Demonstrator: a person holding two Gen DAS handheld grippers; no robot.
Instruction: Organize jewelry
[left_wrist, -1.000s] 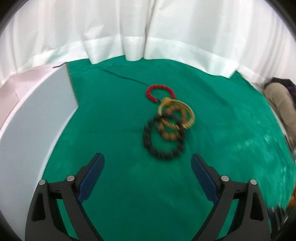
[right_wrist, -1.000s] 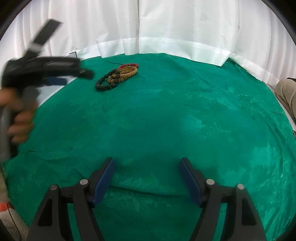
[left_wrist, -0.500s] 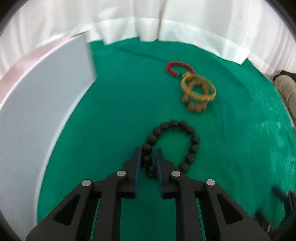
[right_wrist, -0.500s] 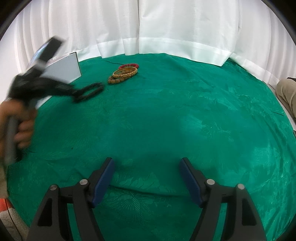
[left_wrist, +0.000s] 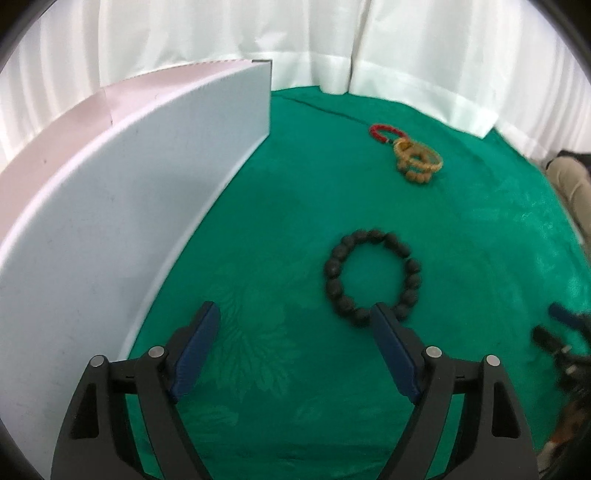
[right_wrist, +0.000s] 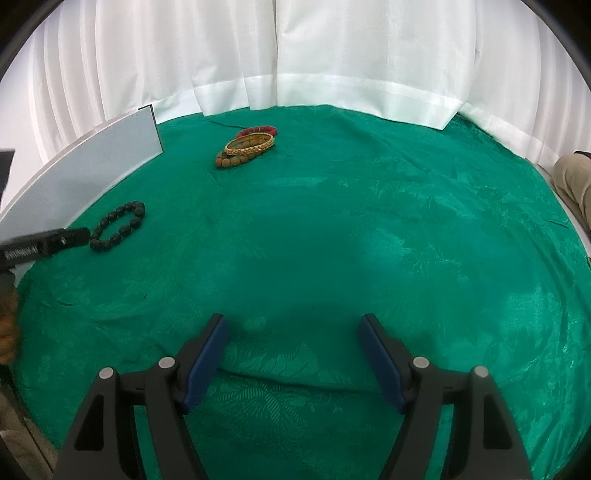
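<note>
Four bracelets: you have these on the green cloth (right_wrist: 369, 221), one lying alone and three in a pile.
Black bead bracelet (left_wrist: 372, 272): it lies flat on the cloth near the white board (left_wrist: 122, 206), well apart from the pile. In the right wrist view it sits at the left (right_wrist: 119, 226), just beside the board's lower edge.
Your left gripper (left_wrist: 295, 325): jaws spread wide, having just been opening. Nothing is between the pads. The right-hand pad's tip overlaps the near edge of the black bead bracelet in the left wrist view; whether it touches you cannot tell. The bracelet is let go and rests on the cloth.
Far pile: the gold bangle (right_wrist: 250, 144) lies over the brown bead bracelet (right_wrist: 236, 159), with the red bead bracelet (right_wrist: 258, 130) touching it on the far side. From the left wrist view the pile sits far right (left_wrist: 417, 162).
Your right gripper (right_wrist: 293, 328): jaws apart and empty, hovering over bare cloth at the near side, well apart from all the jewelry.
White board: it stands upright along the left of the cloth (right_wrist: 85, 173).
White curtain (right_wrist: 295, 55): it hangs behind the far edge of the cloth.
Your hand (right_wrist: 7, 332): part of it shows at the left edge of the right wrist view, blurred.
</note>
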